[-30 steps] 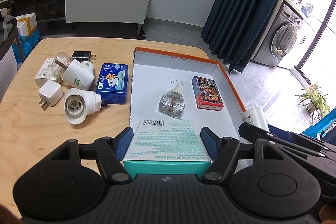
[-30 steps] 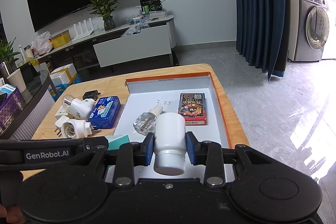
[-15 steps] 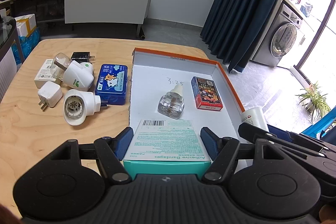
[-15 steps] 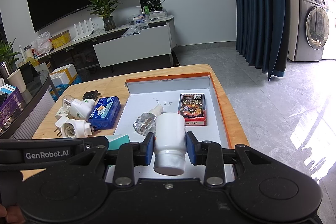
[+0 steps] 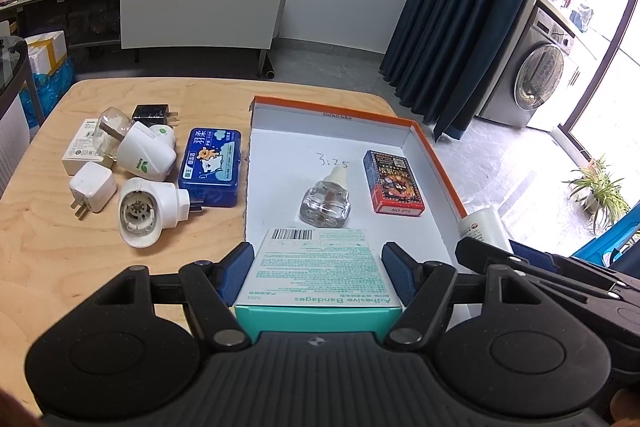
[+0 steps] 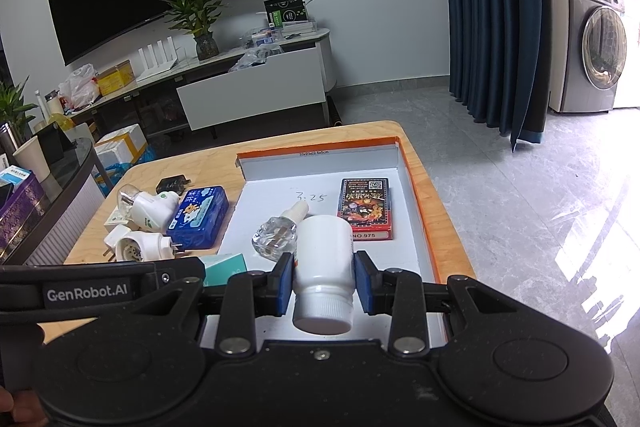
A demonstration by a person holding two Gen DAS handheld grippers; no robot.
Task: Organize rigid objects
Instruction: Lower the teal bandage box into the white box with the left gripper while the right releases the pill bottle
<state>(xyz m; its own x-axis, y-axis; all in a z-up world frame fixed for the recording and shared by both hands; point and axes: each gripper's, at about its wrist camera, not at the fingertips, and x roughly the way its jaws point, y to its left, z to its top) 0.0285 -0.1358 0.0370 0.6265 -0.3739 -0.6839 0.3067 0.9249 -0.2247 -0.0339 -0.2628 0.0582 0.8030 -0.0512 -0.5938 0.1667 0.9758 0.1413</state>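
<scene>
My left gripper (image 5: 318,277) is shut on a teal adhesive bandages box (image 5: 318,275), held over the near end of the orange-edged white tray (image 5: 280,147). My right gripper (image 6: 323,277) is shut on a white pill bottle (image 6: 323,259), cap toward the camera, over the tray's near right part; the bottle also shows in the left wrist view (image 5: 482,225). In the tray lie a clear glass refill bottle (image 5: 326,203) and a red card box (image 5: 392,183).
On the wooden table (image 5: 40,247) left of the tray lie a blue tin (image 5: 212,167), two white plug-in vaporizers (image 5: 148,211), a white charger (image 5: 92,187), a black charger (image 5: 152,113) and a white flat box (image 5: 80,147). The table's right edge runs just beyond the tray.
Both grippers keep their holds. The view has barely shifted; nothing on the table or in the tray has moved.
</scene>
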